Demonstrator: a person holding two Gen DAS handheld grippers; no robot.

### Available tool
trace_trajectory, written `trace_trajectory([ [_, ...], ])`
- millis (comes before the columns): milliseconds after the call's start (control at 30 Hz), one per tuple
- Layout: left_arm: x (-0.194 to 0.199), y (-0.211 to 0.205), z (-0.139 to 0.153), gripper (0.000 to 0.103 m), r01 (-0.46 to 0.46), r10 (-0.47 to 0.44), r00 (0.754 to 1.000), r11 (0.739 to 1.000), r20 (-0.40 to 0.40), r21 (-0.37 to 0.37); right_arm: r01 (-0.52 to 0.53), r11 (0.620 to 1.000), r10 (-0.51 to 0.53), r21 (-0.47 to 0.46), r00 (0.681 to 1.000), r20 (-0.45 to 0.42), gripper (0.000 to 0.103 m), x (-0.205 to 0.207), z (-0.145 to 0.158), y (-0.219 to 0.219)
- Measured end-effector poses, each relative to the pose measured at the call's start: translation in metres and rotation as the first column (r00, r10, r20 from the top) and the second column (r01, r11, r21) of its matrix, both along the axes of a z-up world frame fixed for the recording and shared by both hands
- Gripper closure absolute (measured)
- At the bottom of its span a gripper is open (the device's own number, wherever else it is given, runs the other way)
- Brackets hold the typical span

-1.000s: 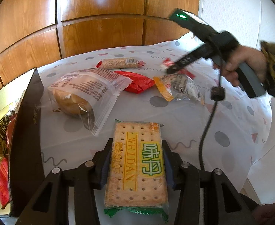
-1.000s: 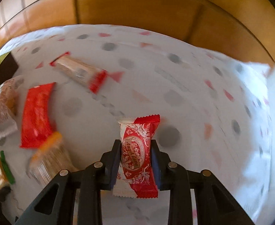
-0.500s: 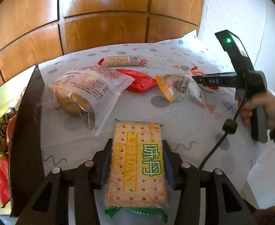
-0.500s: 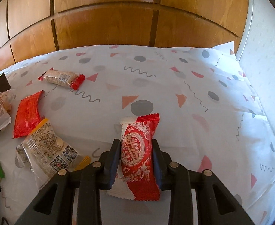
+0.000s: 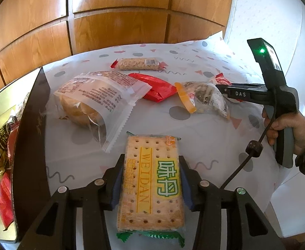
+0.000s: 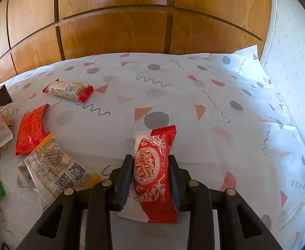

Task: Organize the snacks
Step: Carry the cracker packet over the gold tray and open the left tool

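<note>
A WEIDAN cracker pack (image 5: 151, 184) lies lengthwise between the pads of my left gripper (image 5: 151, 166). Its jaws are closing and press both long edges just above the patterned tablecloth (image 5: 85, 162). My right gripper (image 6: 150, 162) is shut on a red-and-white Angel Lane snack (image 6: 154, 141), held low over the cloth. In the left wrist view that right gripper (image 5: 221, 87) reaches in from the right, held by a hand (image 5: 285, 125), and the snack's end (image 5: 222, 79) peeks out behind it.
On the cloth lie a bagged bun (image 5: 94, 98), a red packet (image 5: 156, 85), a clear packet with an orange edge (image 5: 202, 98) and a grain bar (image 5: 140, 64). A dark-walled box (image 5: 30, 135) with several snacks stands at the left. Wooden panels rise behind the table.
The right gripper with its snack swung down and to the right in the left wrist view, and its own view rolled level and steadied. The left gripper and cracker pack stayed in place.
</note>
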State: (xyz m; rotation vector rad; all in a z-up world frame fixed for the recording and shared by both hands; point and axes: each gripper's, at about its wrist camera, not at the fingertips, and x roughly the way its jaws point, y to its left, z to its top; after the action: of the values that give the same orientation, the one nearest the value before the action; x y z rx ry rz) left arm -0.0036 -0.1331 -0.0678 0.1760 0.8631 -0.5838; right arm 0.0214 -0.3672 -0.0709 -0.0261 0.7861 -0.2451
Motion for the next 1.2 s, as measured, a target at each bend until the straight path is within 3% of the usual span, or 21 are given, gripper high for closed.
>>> trace_trajectory([
  [167,0.004,0.0,0.004,0.057,-0.029,0.029,0.999,1.0,-0.036,-0.004,0.001,1.0,-0.001,-0.001,1.0,0.003,0.07,0.0,0.0,0.0],
  [400,-0.003,0.001,0.02,0.056,-0.038,0.038,0.999,0.999,0.005,0.012,0.001,1.0,-0.001,0.006,1.0,0.003,0.07,0.0,0.0,-0.001],
  [700,-0.006,0.017,0.058,0.056,-0.076,0.078,0.996,0.996,0.054,-0.039,0.003,1.0,-0.003,0.001,1.0,0.003,0.07,0.0,0.001,0.0],
  [1033,0.005,0.046,0.08,0.056,-0.153,0.158,0.985,0.985,0.073,-0.074,0.004,1.0,-0.004,-0.005,1.0,0.001,0.07,0.0,0.001,0.0],
  [1200,0.022,0.081,0.093,0.056,-0.234,0.243,0.968,0.964,0.058,-0.125,0.007,1.0,-0.007,-0.014,1.0,0.0,0.07,0.001,0.001,0.001],
])
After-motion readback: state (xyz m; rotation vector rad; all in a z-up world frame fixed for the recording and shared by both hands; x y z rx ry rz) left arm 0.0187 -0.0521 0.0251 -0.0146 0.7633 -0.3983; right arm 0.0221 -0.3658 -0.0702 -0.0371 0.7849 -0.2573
